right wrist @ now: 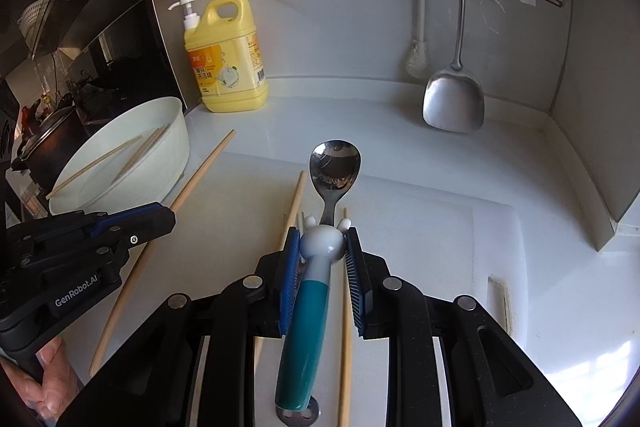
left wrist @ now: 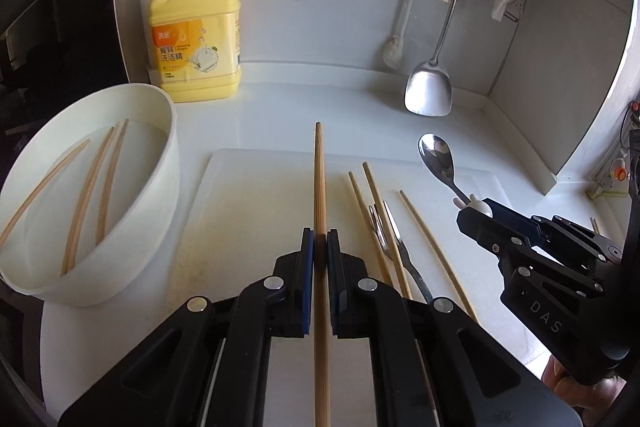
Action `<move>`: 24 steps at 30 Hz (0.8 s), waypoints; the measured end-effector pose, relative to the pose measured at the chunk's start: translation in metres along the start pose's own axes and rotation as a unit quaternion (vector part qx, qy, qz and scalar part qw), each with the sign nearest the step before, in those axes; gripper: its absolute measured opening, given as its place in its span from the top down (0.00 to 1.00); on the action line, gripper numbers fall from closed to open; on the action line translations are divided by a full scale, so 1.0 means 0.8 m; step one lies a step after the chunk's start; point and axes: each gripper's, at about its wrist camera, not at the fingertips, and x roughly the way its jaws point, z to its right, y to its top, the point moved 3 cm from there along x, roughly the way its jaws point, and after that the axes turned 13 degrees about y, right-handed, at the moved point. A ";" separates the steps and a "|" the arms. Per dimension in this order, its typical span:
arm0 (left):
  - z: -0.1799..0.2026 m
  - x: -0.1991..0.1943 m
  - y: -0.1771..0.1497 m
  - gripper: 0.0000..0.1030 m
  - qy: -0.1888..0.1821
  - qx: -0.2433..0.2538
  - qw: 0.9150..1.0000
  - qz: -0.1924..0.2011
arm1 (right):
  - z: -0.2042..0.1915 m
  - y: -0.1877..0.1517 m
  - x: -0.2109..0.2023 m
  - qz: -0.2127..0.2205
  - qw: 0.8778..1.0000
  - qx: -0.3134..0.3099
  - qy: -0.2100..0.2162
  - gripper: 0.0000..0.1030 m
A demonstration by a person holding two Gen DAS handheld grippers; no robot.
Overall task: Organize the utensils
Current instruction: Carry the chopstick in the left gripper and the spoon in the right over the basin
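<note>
Three chopsticks point(left wrist: 86, 187) already lie in the white bowl point(left wrist: 160, 163). Left gripper point(left wrist: 320, 247) jaws pinch a fourth above the cutting board point(left wrist: 248, 211); right gripper point(right wrist: 322, 251) jaws clamp the spoon point(right wrist: 334, 167). Several chopsticks and a fork point(left wrist: 396, 247) remain.

You have seven chopsticks point(left wrist: 319, 187): three in one bowl point(left wrist: 160, 147). One spoon point(right wrist: 335, 163), one fork point(left wrist: 394, 239), one spatula point(left wrist: 429, 95).
</note>
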 end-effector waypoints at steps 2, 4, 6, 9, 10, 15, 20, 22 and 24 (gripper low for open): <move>-0.014 -0.008 0.007 0.93 0.006 -0.008 1.000 0.004 | -0.016 0.010 0.001 0.002 1.000 -0.006 0.010 0.79; -0.034 -0.015 0.014 0.93 0.011 -0.018 1.000 0.012 | -0.035 0.022 0.003 0.006 1.000 -0.017 0.017 0.79; -0.057 -0.022 0.023 0.93 0.018 -0.025 0.999 0.020 | -0.055 0.036 0.009 0.008 0.999 -0.024 0.024 0.79; -0.100 -0.027 0.035 0.93 0.028 -0.037 0.998 0.031 | -0.088 0.060 0.025 0.013 0.999 -0.028 0.036 0.79; -0.115 -0.027 0.039 0.93 0.030 -0.040 0.998 0.033 | -0.100 0.066 0.030 0.015 0.999 -0.031 0.039 0.79; -0.193 -0.016 0.064 0.93 0.037 -0.037 0.998 0.039 | -0.162 0.103 0.071 0.027 0.998 -0.030 0.044 0.79; -0.262 0.008 0.076 0.93 0.039 -0.023 0.998 0.035 | -0.216 0.128 0.124 0.030 0.998 -0.018 0.049 0.78; -0.283 0.021 0.075 0.93 0.039 -0.020 0.999 0.027 | -0.233 0.134 0.147 0.025 0.998 -0.013 0.050 0.79; -0.301 0.034 0.073 0.93 0.040 -0.017 0.999 0.018 | -0.248 0.137 0.167 0.020 0.998 -0.007 0.053 0.78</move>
